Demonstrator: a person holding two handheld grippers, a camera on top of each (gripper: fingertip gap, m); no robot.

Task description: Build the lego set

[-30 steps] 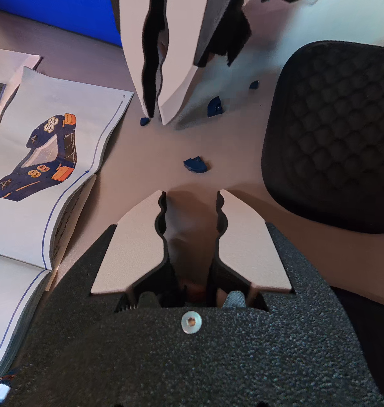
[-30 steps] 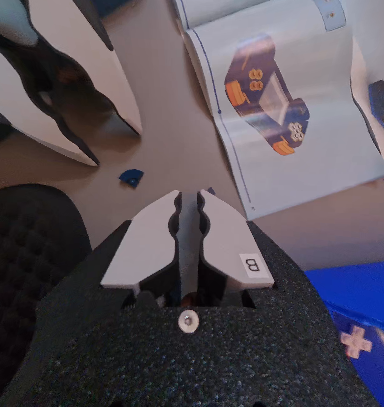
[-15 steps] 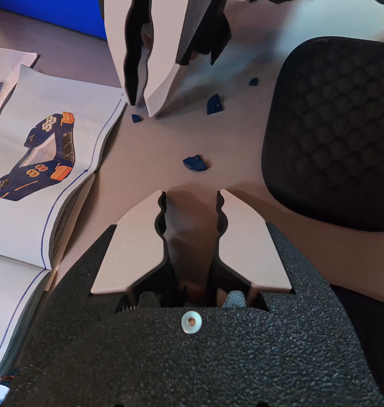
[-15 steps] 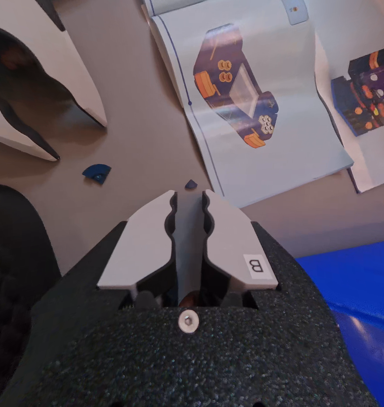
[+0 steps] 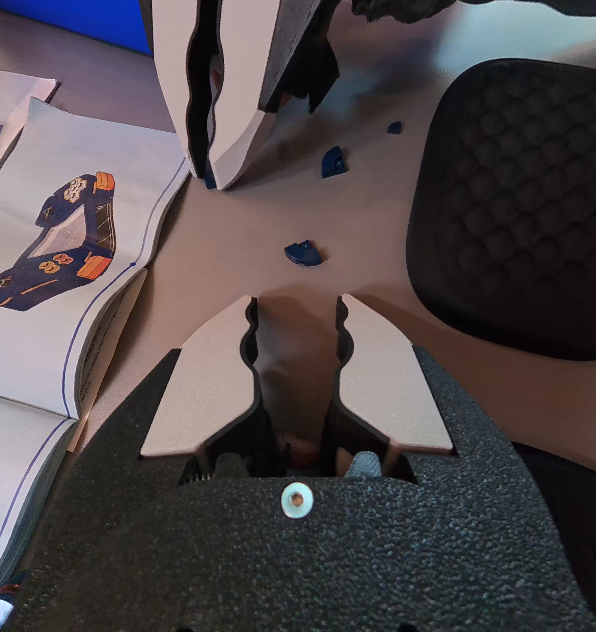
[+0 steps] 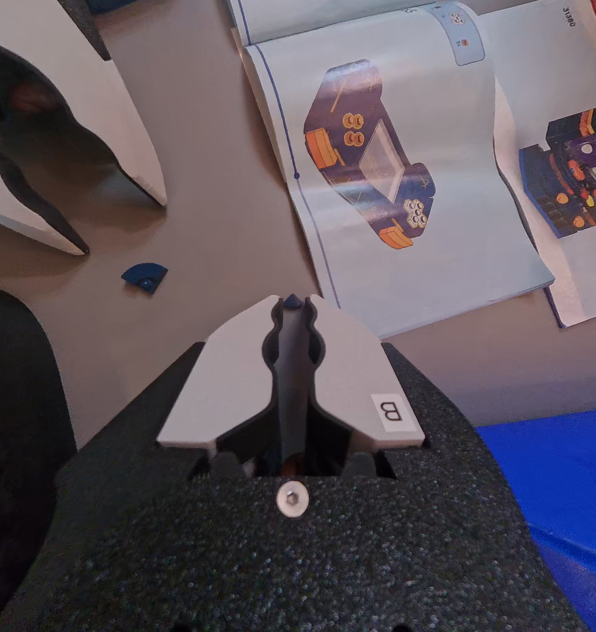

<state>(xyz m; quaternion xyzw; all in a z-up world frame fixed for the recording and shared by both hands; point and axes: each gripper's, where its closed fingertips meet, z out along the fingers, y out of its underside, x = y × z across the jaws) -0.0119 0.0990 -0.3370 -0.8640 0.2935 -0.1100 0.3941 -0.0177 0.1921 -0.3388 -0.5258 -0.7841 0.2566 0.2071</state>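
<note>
Left wrist view: left gripper (image 5: 296, 301) low over the table (image 5: 242, 222), jaws spread wide with nothing between them. A quarter-round blue piece (image 5: 302, 253) lies just ahead of its tips; a second one (image 5: 334, 162) farther on, a tiny one (image 5: 394, 128) beyond. Booklet (image 5: 67, 260) open at left, black pad (image 5: 522, 212) at right. Right gripper (image 5: 210, 178) comes down from the top, tips on a small blue piece (image 5: 209, 179).

Right wrist view: right gripper (image 6: 292, 300) nearly closed, pinching the small blue piece (image 6: 292, 300) at the tips, beside the booklet (image 6: 409, 191) corner. Quarter-round piece (image 6: 145, 276) to the left.
</note>
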